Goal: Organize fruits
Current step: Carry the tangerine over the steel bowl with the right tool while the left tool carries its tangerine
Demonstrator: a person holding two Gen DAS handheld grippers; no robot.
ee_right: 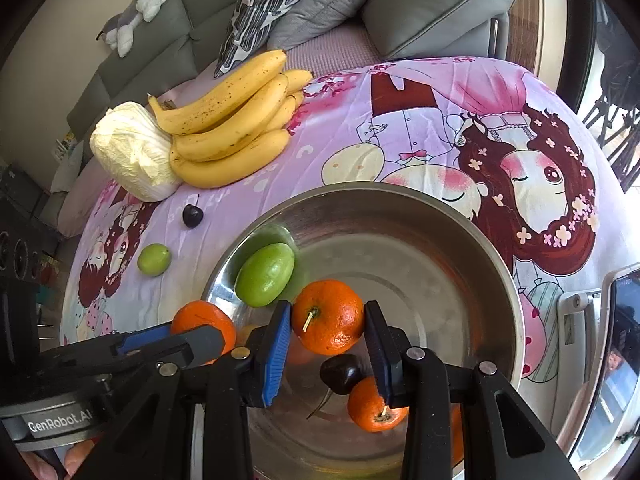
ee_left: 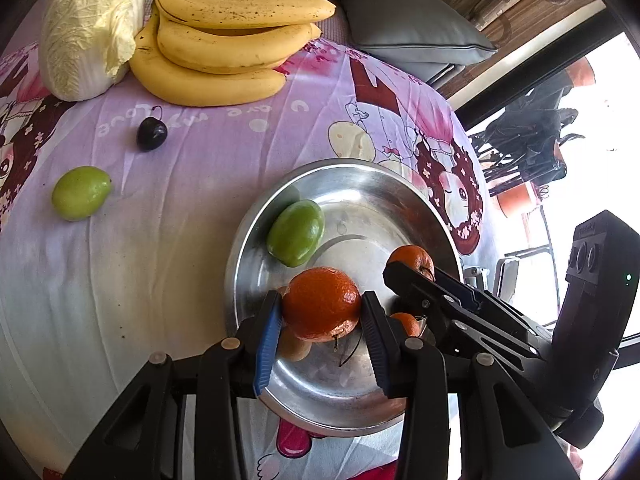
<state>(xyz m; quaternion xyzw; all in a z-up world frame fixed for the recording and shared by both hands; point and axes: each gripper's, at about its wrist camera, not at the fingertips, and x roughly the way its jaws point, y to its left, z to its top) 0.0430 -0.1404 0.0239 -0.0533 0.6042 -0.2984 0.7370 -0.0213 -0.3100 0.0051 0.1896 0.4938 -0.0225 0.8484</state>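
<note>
Tongs, both, seemingly clamping mandarins over bowl

The bowl is polished metal, shiny, with faint smears inside. The printed sheet beneath it is thin, creased cloth with a slight sheen. The mandarin skin is pitted and glossy. The hand-held gripper fingers carry ribbed blue plastic pads on matt black plastic.
</note>
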